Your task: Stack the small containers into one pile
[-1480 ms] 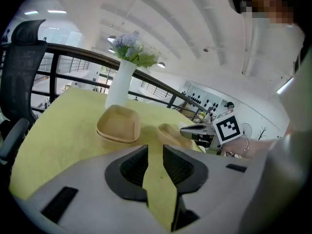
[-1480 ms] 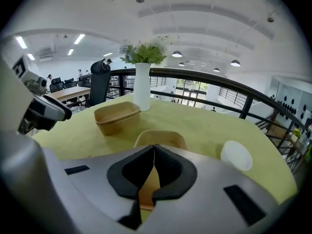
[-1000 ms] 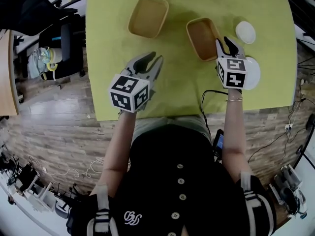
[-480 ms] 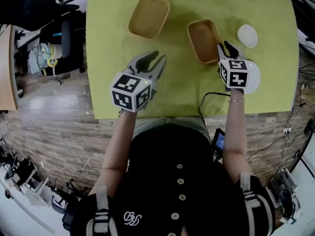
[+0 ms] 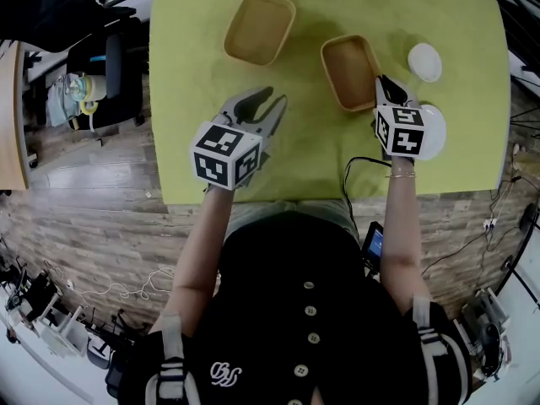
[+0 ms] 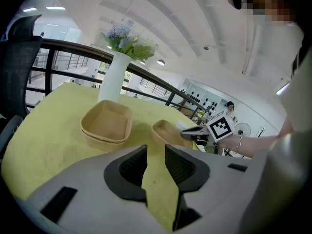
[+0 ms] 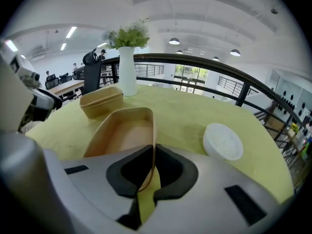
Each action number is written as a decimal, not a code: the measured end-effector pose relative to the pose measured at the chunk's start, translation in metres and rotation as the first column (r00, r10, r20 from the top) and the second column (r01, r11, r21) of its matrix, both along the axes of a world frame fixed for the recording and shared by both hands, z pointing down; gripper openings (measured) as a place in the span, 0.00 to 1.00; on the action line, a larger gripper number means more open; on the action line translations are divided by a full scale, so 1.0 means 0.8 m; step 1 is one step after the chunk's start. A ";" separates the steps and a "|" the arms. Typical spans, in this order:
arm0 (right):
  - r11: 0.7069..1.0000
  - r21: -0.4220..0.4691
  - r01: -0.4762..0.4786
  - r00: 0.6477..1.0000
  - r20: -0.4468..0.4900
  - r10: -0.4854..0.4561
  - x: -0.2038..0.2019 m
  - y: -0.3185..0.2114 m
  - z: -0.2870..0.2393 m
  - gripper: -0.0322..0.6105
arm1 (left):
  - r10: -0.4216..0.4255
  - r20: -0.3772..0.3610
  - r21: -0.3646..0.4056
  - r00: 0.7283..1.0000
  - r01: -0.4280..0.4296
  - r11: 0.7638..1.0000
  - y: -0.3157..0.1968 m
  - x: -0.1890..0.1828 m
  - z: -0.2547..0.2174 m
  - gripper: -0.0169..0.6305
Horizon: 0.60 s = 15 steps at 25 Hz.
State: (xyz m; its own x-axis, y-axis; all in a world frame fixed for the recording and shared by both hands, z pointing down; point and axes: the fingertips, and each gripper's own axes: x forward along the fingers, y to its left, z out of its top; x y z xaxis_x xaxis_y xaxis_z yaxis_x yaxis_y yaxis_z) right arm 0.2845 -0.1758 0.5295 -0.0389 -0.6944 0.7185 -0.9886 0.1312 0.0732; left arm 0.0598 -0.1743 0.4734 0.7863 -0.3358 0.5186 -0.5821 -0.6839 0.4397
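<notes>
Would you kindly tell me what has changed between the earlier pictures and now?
The right tool, jaws wide apart a second ago, is closing them on the rim of the right-hand tan container. The left tool, over bare cloth, nothing between its jaws, is opening further. The left-hand tan containers and white lid stayed put.

An open-plan office — black railing (image 7: 204, 62), desks (image 7: 66, 87), an office chair (image 7: 92, 65), rows of ceiling lights (image 7: 204, 43).

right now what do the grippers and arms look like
Left gripper and right gripper: grey shells, black jaws, black-and-white marker cubes. Left jaws are opening on nothing, right closing on a container wall. Black top, white-striped sleeves, bracelet on right wrist.
</notes>
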 end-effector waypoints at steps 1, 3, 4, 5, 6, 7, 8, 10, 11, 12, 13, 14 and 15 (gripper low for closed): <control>1.000 0.010 -0.011 1.000 0.020 0.010 -0.003 0.000 -0.005 0.10 | 0.009 -0.006 -0.012 1.000 -0.009 1.000 0.002 0.001 0.002 0.22; 1.000 0.016 -0.024 0.998 0.050 0.023 -0.010 0.001 -0.015 0.10 | 0.029 -0.026 -0.040 0.999 -0.030 0.999 0.008 0.005 0.005 0.23; 0.999 0.016 -0.029 0.998 0.058 0.028 -0.014 0.002 -0.019 0.10 | 0.037 -0.032 -0.047 0.999 -0.039 0.998 0.011 0.007 0.005 0.23; 0.999 0.018 -0.031 0.998 0.064 0.030 -0.018 0.003 -0.023 0.09 | 0.045 -0.036 -0.048 0.998 -0.047 0.998 0.013 0.009 0.005 0.23; 0.999 0.022 -0.031 0.997 0.067 0.030 -0.021 0.004 -0.026 0.09 | 0.051 -0.038 -0.047 0.998 -0.053 0.997 0.015 0.011 0.004 0.23; 0.999 0.029 -0.033 0.997 0.072 0.031 -0.024 0.004 -0.030 0.09 | 0.056 -0.041 -0.045 0.998 -0.058 0.997 0.016 0.012 0.004 0.23; 0.999 0.037 -0.038 0.996 0.080 0.035 -0.027 0.004 -0.035 0.09 | 0.061 -0.045 -0.044 0.997 -0.063 0.997 0.016 0.013 0.003 0.23; 0.996 0.062 -0.059 0.992 0.111 0.052 -0.033 0.004 -0.047 0.09 | 0.067 -0.056 -0.043 0.996 -0.070 0.997 0.016 0.015 0.001 0.23; 0.994 0.078 -0.072 0.989 0.132 0.061 -0.037 0.003 -0.055 0.09 | 0.070 -0.066 -0.046 0.995 -0.073 0.996 0.016 0.016 0.000 0.23; 0.992 0.095 -0.084 0.986 0.151 0.069 -0.042 0.001 -0.064 0.09 | 0.072 -0.081 -0.054 0.994 -0.076 0.996 0.015 0.017 -0.001 0.24; 0.989 0.112 -0.092 0.984 0.166 0.073 -0.048 -0.001 -0.072 0.09 | 0.070 -0.101 -0.065 0.992 -0.077 0.995 0.015 0.018 -0.002 0.24; 0.987 0.128 -0.096 0.982 0.177 0.072 -0.054 -0.004 -0.079 0.09 | 0.066 -0.122 -0.074 0.990 -0.076 0.994 0.013 0.020 -0.005 0.25; 0.985 0.142 -0.096 0.980 0.187 0.068 -0.062 -0.008 -0.086 0.09 | 0.062 -0.138 -0.078 0.988 -0.074 0.994 0.011 0.020 -0.008 0.25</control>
State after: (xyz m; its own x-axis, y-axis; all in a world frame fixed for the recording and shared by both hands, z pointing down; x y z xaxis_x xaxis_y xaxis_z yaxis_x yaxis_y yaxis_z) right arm 0.2351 -0.1818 0.4610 -0.0971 -0.8000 0.5921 -0.9942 0.0501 -0.0954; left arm 0.0761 -0.1656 0.4670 0.8708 -0.2395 0.4294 -0.4666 -0.6779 0.5681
